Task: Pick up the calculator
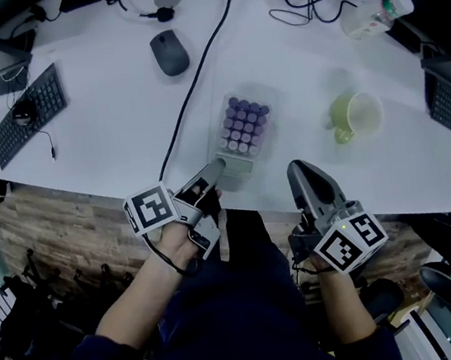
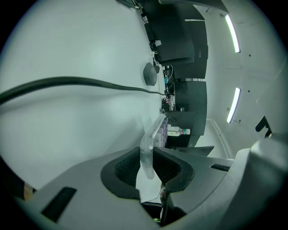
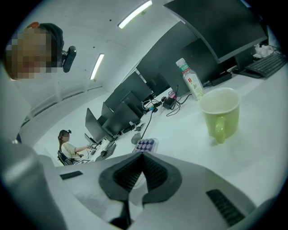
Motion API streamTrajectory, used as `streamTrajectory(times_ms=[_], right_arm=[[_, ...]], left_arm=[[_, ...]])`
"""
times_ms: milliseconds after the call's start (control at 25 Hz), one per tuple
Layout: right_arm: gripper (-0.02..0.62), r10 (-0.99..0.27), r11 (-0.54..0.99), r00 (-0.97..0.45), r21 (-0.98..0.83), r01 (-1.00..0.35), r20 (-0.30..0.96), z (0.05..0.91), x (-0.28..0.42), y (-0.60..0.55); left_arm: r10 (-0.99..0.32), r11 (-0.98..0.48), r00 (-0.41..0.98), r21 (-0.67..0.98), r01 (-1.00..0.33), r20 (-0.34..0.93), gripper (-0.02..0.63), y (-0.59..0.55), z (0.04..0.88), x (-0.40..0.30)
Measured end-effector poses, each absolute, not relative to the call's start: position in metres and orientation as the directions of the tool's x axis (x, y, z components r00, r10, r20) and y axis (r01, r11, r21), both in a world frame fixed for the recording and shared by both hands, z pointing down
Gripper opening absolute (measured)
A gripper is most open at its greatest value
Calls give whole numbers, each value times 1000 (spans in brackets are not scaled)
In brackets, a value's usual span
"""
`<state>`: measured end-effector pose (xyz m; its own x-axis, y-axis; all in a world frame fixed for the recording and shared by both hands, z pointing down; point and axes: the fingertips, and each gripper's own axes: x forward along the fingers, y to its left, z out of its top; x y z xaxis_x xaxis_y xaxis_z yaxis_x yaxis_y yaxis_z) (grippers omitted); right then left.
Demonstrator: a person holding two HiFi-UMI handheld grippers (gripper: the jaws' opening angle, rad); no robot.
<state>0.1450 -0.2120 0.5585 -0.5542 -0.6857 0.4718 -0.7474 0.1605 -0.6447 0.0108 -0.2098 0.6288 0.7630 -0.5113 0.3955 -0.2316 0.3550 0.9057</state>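
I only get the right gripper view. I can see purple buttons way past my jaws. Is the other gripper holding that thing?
Observer: Yes. The left gripper view shows the left hand-held gripper with its jaws pinched on the clear near edge of the calculator.
Operator: Cool! Is anything close to it?
Observer: The head view shows a black cable lying on the table just left of the calculator and running toward that gripper. I can't tell if they touch.
Operator: And where's my gripper?
Observer: In the head view, the right hand-held gripper is at the table's near edge, to the right of the calculator and apart from it.
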Motion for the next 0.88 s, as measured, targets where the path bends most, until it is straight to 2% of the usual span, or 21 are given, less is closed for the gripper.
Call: streamTrajectory(times_ms=[880], right_arm=[[3, -788, 260, -517, -580, -772, 334, 459, 146, -226]], left_arm=[[-607, 136, 759, 972, -193, 235, 103, -262, 514, 2]])
